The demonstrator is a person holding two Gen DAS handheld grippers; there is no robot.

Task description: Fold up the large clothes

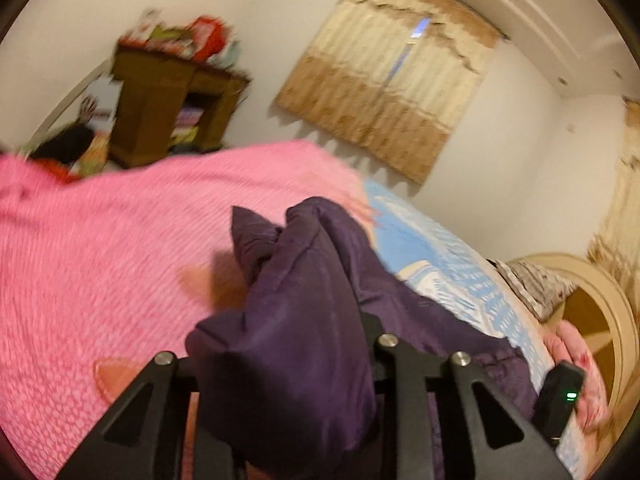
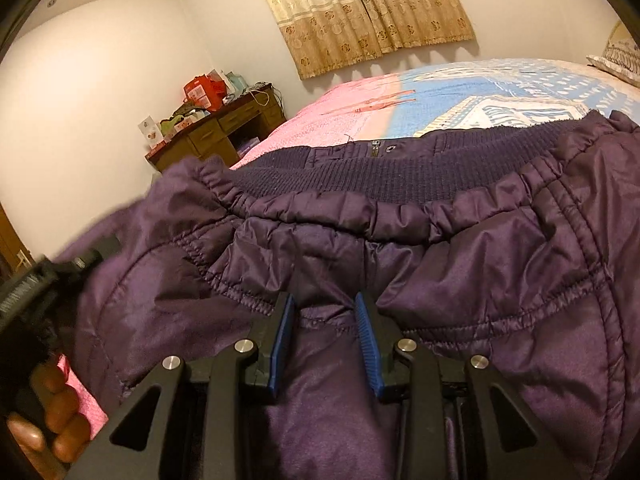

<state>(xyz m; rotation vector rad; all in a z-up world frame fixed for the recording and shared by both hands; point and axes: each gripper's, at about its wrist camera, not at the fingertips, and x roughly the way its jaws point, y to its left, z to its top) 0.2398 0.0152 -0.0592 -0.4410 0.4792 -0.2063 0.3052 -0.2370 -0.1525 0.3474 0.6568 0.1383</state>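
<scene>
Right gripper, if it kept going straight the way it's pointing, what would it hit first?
The right gripper is shut on the purple jacket, so it meets more of that first: the gathered elastic seam and ribbed band just ahead. The bed lies beyond.

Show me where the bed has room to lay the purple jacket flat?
The pink cover left of the jacket is bare toward the desk. The blue part beyond the collar, below the curtain, is bare too. It is crowded near the grippers, where the jacket is bunched, and by the pillow.
</scene>
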